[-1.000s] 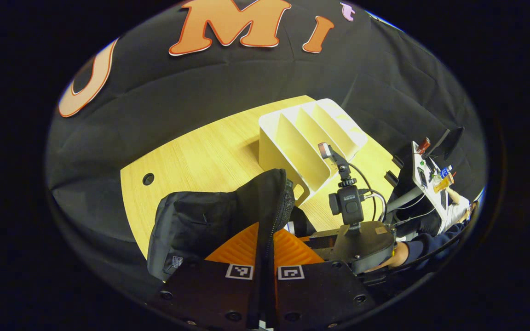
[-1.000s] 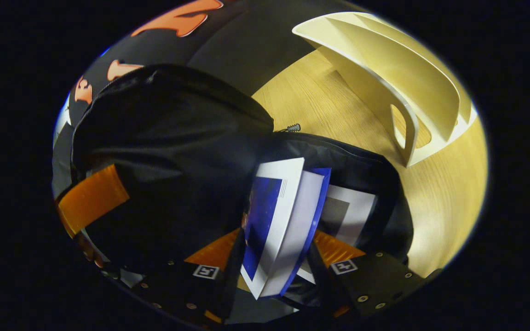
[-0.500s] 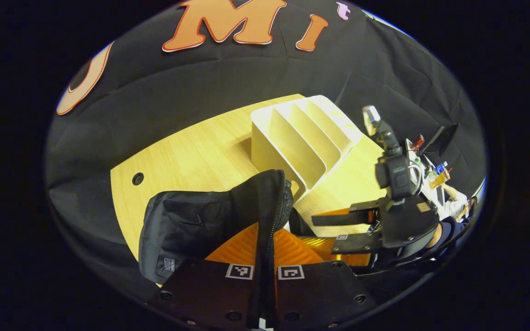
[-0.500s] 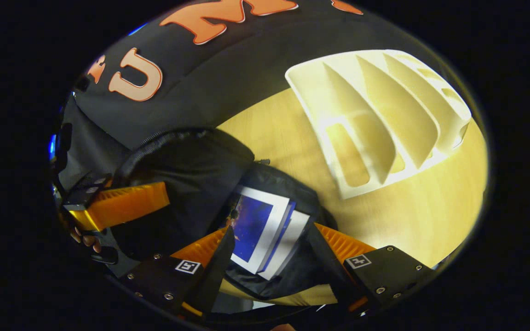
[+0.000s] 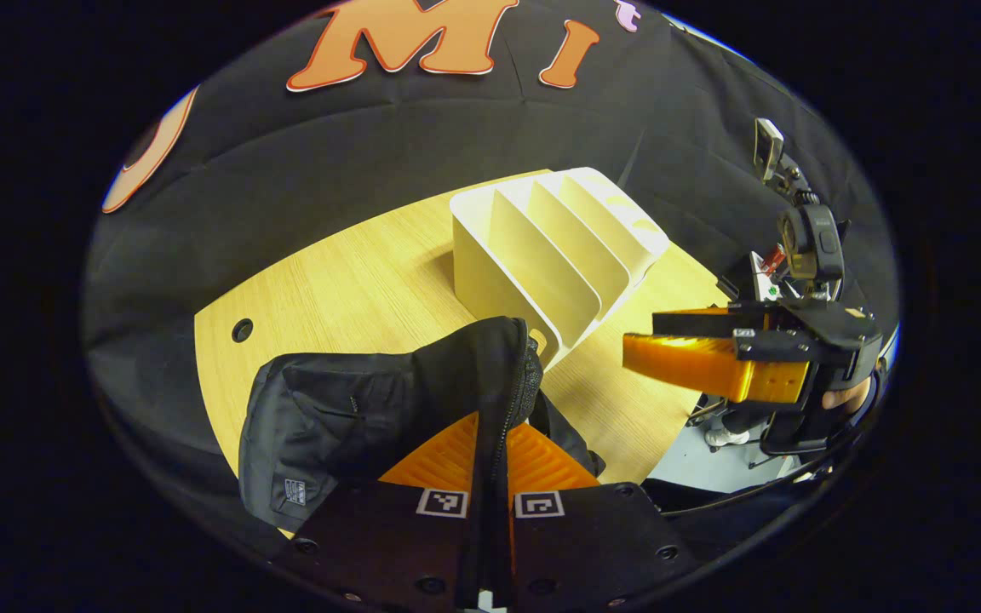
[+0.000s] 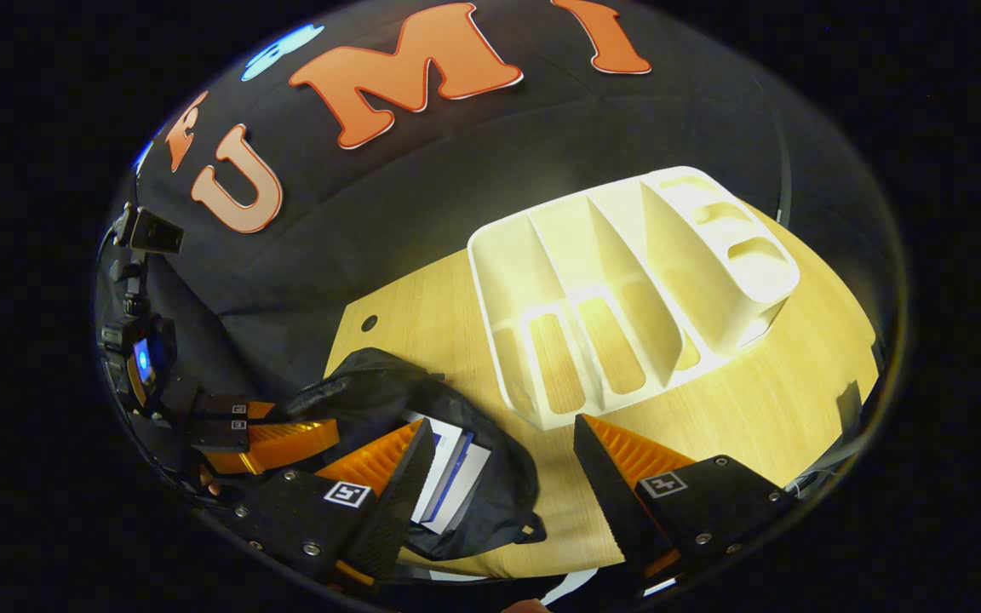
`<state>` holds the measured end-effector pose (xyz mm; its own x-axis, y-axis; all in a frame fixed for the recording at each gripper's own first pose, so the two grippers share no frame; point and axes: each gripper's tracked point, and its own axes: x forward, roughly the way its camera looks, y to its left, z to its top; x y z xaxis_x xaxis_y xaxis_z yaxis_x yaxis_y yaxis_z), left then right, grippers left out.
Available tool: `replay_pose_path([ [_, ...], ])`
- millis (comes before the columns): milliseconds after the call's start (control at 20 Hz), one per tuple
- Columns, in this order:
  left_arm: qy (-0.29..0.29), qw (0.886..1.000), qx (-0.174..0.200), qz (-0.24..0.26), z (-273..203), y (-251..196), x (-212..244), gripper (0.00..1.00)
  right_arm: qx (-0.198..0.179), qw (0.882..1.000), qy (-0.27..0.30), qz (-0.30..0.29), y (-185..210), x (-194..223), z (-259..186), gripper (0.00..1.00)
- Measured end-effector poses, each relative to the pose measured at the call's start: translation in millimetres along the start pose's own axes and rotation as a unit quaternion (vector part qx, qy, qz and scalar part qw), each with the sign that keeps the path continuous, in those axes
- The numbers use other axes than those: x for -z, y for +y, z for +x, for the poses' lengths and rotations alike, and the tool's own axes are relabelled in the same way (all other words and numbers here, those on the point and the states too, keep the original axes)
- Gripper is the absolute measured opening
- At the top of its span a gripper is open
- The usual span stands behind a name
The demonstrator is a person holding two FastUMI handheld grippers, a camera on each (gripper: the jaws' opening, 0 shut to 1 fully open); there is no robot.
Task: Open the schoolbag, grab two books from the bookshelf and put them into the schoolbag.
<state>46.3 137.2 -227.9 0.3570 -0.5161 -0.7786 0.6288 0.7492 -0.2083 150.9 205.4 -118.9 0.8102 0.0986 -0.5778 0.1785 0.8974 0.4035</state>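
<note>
The black schoolbag (image 5: 346,417) stands on the wooden table, its zipped rim pulled up. My left gripper (image 5: 493,421) is shut on that rim. In the right gripper view the schoolbag (image 6: 499,477) lies open below me, with two white and blue books (image 6: 448,472) inside it. My right gripper (image 6: 501,424) hangs open above the bag's mouth, with nothing between its fingers. The left gripper (image 6: 307,419) holds the bag's edge at the far left. The right gripper (image 5: 639,336), in a hand, hovers to the right of the white bookshelf (image 5: 542,255).
The bookshelf (image 6: 618,298) has several slanted slots, all without books, and stands mid-table behind the bag. The table (image 5: 346,289) has a round cable hole (image 5: 242,329) near its left edge. Black cloth walls stand behind it.
My right gripper has let go of the books and risen up and away from the bag, leaving them inside. My left gripper has kept its hold on the rim.
</note>
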Motion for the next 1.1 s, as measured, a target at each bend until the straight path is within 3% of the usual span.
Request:
replay_pose_path([
  [100,0.002,1.0,-0.006,0.0,5.6,-8.2,3.0,0.08,0.002,1.0,-0.011,-0.011,-10.3,-9.5,-3.8,0.98],
  [250,-0.004,0.999,-0.039,-0.025,11.8,-15.2,0.4,0.22,-0.001,0.999,-0.025,-0.04,-26.3,-25.1,-14.5,0.98],
  [300,-0.004,0.998,-0.054,-0.039,14.2,-15.6,1.3,0.3,-0.004,0.998,-0.029,-0.047,-32.8,-30.0,-18.3,0.98],
  [400,0.0,0.995,-0.071,-0.07,22.8,-22.7,3.2,0.65,-0.014,0.997,-0.038,-0.06,-40.5,-39.4,-25.0,0.98],
  [450,-0.001,0.994,-0.078,-0.083,26.2,-27.4,4.2,0.74,-0.017,0.997,-0.039,-0.069,-45.5,-42.4,-27.8,0.98],
  [600,-0.011,0.989,-0.094,-0.11,30.4,-45.6,0.9,0.85,-0.024,0.994,-0.05,-0.089,-61.6,-56.8,-39.5,0.98],
  [700,-0.03,0.988,-0.103,-0.114,34.1,-57.1,-0.9,0.98,-0.029,0.993,-0.06,-0.099,-70.2,-66.8,-47.8,0.98],
  [900,-0.088,0.981,-0.139,-0.106,23.8,-85.0,-43.0,1.0,-0.026,0.986,-0.101,-0.129,-85.4,-95.2,-69.3,0.98],
  [1100,-0.171,0.964,-0.17,-0.109,8.4,-111.6,-74.4,1.0,-0.016,0.975,-0.152,-0.161,-106.3,-123.7,-96.8,0.98],
])
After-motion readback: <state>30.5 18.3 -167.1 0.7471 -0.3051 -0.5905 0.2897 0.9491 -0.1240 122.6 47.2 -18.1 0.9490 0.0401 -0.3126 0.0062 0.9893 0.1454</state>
